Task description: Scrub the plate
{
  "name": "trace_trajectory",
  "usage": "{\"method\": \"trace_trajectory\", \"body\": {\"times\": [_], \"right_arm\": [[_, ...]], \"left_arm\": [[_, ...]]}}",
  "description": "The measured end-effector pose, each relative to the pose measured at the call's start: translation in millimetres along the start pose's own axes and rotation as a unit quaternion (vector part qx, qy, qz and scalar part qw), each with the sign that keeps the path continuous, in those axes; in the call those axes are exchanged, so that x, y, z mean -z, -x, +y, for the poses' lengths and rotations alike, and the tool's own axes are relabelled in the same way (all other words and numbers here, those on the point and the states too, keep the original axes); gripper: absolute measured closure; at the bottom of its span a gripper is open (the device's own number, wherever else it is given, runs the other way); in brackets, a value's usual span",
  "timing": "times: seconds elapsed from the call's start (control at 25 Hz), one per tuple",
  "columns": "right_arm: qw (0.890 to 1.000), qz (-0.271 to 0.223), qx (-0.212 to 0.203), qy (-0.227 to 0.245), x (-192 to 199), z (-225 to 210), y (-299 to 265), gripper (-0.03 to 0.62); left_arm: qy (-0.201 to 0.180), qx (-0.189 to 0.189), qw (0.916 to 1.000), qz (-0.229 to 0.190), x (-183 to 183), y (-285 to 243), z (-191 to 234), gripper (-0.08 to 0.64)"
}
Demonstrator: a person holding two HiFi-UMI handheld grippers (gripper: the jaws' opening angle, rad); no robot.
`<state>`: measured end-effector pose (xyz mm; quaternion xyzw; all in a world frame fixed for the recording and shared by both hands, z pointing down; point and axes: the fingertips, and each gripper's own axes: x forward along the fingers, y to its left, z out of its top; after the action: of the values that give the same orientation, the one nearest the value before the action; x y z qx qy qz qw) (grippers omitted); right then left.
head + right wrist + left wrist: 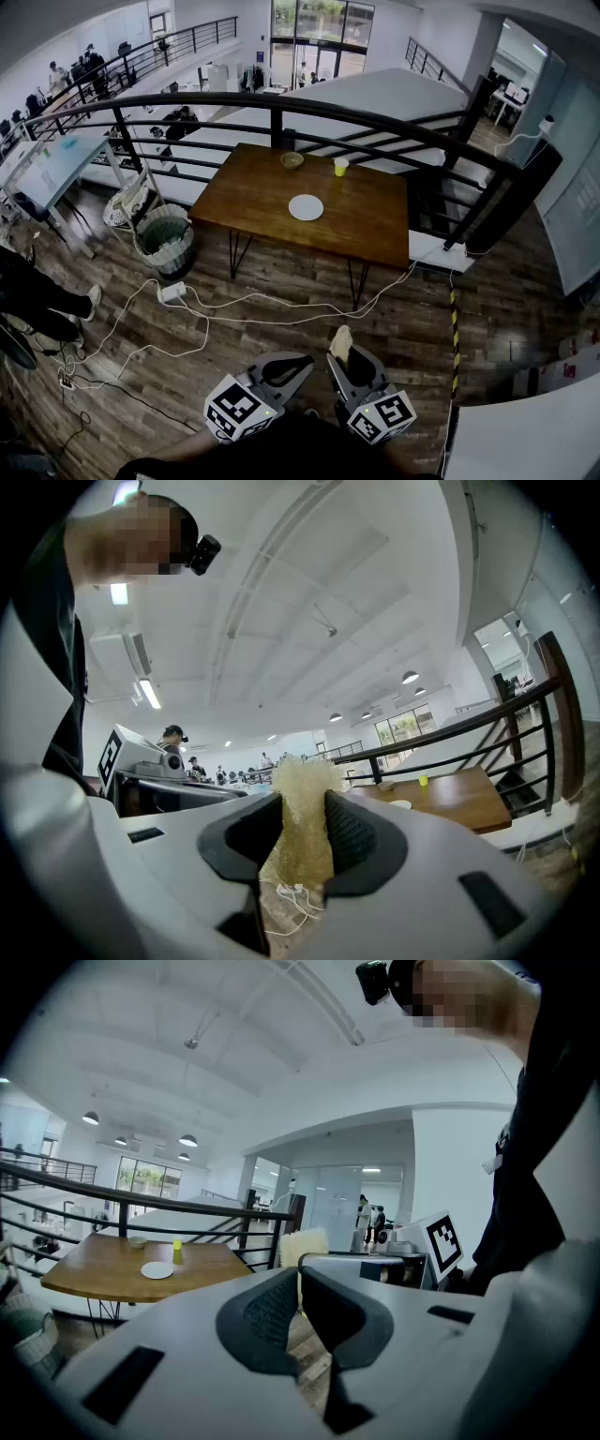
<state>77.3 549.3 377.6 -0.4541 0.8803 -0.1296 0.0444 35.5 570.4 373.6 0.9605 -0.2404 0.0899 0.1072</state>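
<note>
- Two hand-held grippers sit at the bottom of the head view, side by side above the wooden floor (487, 319) and well apart from the table (375, 225).
- The left gripper (302, 364) (299, 1272) has its jaws together at the tips, with nothing between them.
- The right gripper (345, 360) (303, 803) is clamped on a pale yellow sponge (341, 343) (300, 772), which sticks up past the jaw tips.
- That sponge also shows in the left gripper view, just beyond the left jaws.
- The plate (306, 207) (157, 1270) (400, 804) is white and round, and lies flat near the middle of the table, touched by neither gripper.
- A small bowl (292, 160) and a yellow cup (340, 166) stand near the table's far edge, apart from the plate and from each other.
- A dark railing (281, 108) curves behind the table's far edge.
- A woven basket (165, 240) stands on the floor beside the table's near left corner.
- White cables (234, 307) trail across the floor between the table and the grippers.
</note>
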Motion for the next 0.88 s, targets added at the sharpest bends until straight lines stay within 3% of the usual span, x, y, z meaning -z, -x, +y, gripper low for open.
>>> {"method": "trace_trajectory", "body": {"times": [0.52,0.88], "right_arm": [[0.998,0.026,-0.032,-0.044,19.1,-26.2,31.6,0.443],[0.996,0.049,-0.043,-0.064,26.7,-42.0,5.5,0.443]], "left_arm": [[0.034,-0.036,0.9986,0.020,17.0,-23.2,-32.7,0.535],[0.046,-0.043,0.9974,0.036,21.2,-43.5,-10.0,0.535]]}}
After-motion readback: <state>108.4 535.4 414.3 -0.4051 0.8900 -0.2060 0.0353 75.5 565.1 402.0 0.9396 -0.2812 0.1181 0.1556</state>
